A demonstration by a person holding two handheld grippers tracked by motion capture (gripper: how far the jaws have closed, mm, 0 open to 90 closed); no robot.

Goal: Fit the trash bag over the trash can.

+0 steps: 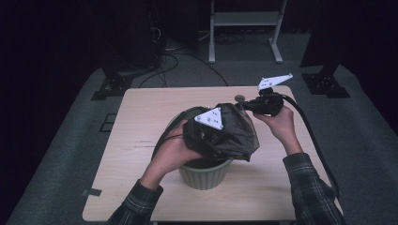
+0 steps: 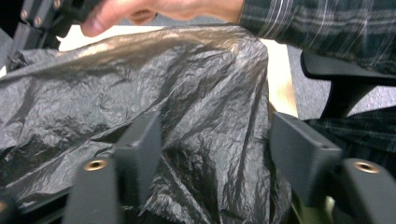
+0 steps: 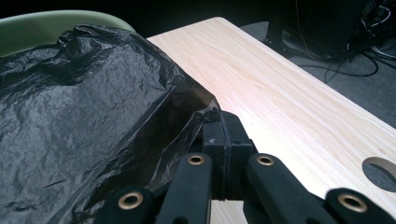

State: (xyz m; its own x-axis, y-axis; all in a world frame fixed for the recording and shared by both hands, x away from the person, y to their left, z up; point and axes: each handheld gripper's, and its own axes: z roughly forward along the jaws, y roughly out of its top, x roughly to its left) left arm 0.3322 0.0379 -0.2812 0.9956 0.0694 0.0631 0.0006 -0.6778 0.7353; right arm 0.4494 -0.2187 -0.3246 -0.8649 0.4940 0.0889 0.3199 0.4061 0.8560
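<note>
The black bag (image 1: 230,131) is draped over the green bin (image 1: 204,174) on the table (image 1: 141,154), stretched out so its mouth can go around the rim (that is my reading). The right gripper (image 3: 223,135) pinches the bag's edge with jaws fully closed, while the left gripper (image 2: 215,154) has its jaws partly apart with plastic bunched between them, not clamped.

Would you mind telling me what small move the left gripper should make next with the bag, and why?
Probably close the left gripper on the bag fold between its jaws. The right gripper is already shut on one bag edge, holding it above the bin, while the left jaws stand apart around loose film without pinching it. A second grip would likely let both hands spread the bag over the rim.
</note>
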